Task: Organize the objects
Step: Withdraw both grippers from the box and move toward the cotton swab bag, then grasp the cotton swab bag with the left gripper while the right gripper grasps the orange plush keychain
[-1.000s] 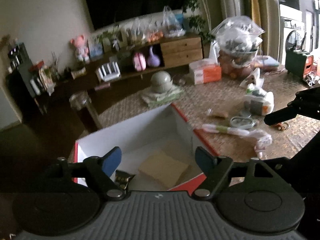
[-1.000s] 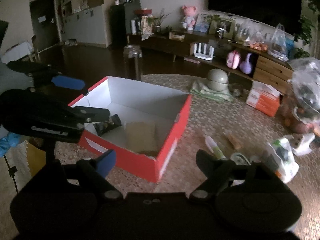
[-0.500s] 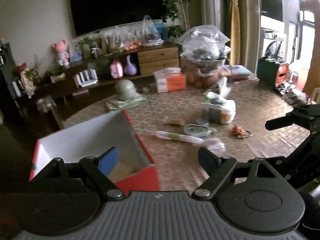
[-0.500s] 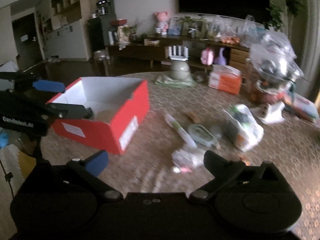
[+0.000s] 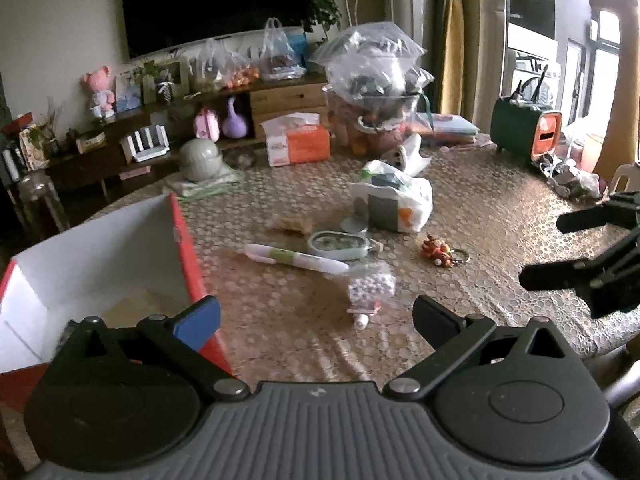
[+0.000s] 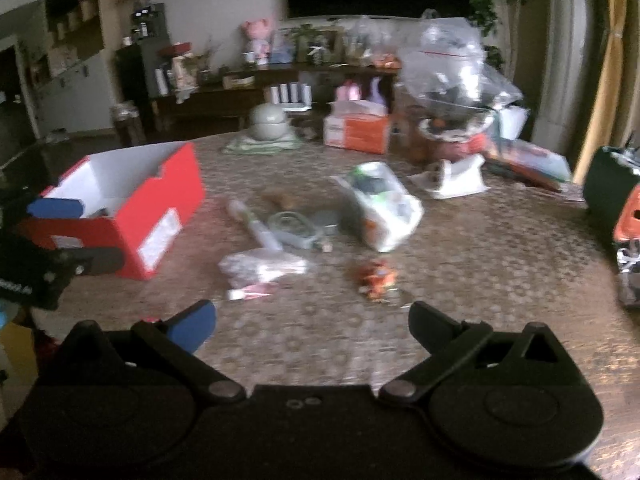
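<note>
A red box [image 5: 188, 256] with a white inside stands at the table's left; it also shows in the right wrist view [image 6: 160, 208]. Loose on the table lie a white and green tube [image 5: 296, 258], an oval grey tin [image 5: 338, 242], a clear bag of beads [image 5: 370, 288], an orange keychain [image 5: 436, 250] and a white plastic bag [image 5: 394, 200]. My left gripper [image 5: 316, 318] is open and empty, beside the box. My right gripper [image 6: 312, 322] is open and empty, short of the bead bag [image 6: 262, 266] and keychain [image 6: 376, 274].
An orange tissue box [image 5: 298, 142], a grey helmet-shaped object [image 5: 200, 158] and a big clear bag over a bowl [image 5: 374, 80] stand at the back. A dark green case [image 5: 524, 128] stands at the far right. The table edge runs on the right.
Both grippers have swung right, away from the red box and toward the loose objects in the middle of the table. Both stay open and empty.
</note>
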A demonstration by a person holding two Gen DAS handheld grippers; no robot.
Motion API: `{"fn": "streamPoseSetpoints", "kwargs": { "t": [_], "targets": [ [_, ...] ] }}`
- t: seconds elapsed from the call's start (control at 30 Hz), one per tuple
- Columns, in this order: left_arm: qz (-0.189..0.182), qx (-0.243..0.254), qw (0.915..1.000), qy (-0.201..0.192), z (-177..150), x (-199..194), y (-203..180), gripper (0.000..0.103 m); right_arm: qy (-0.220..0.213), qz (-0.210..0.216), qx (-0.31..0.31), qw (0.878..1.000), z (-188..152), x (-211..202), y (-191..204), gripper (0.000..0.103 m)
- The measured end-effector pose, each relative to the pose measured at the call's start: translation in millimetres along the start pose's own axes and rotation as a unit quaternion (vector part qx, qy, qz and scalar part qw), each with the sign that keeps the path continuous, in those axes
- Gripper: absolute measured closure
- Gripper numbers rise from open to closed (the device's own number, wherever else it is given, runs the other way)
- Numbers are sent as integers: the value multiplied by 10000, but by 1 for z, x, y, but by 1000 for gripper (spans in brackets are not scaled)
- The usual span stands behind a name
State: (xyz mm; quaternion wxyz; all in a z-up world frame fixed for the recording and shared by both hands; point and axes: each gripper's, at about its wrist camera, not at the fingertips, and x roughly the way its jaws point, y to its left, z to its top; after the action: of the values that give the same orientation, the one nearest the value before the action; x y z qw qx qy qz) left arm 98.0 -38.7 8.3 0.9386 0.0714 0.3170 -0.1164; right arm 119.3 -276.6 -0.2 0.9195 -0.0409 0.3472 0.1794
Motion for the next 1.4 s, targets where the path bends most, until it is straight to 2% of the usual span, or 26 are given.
{"fn": "streamPoseSetpoints", "kwargs": {
  "t": [0.17, 0.33, 0.47, 0.73, 0.87, 0.97, 1.27, 1.4],
  "targets": [
    [-299, 53, 9993, 223, 3, 25, -17, 0, 152, -93, 163, 9997, -4, 19, -24, 0],
    [-386, 41, 9989, 263, 3, 52, -29, 0, 344, -200, 202, 9990, -5, 45, -41, 0],
    [-415, 121, 9983, 398, 4, 78, -35, 0, 483, -249, 44, 9985, -6, 67, -45, 0],
    [-264, -224, 9961, 817, 7, 133, -29, 0, 685, -205, -192, 9973, -8, 107, -48, 5],
    [-281, -184, 9955, 890, 9, 152, -30, 0, 739, -135, -174, 9970, -4, 124, -50, 6],
    [-273, -180, 9950, 947, 12, 163, -31, 0, 807, -109, -187, 9965, -1, 137, -52, 14],
    [-268, -350, 9927, 1126, 14, 184, -27, 0, 777, -150, -173, 9967, 3, 156, -49, 26],
    [-284, -441, 9927, 1082, 14, 183, -25, 1, 735, -125, -194, 9970, 6, 158, -47, 38]
  ]
}}
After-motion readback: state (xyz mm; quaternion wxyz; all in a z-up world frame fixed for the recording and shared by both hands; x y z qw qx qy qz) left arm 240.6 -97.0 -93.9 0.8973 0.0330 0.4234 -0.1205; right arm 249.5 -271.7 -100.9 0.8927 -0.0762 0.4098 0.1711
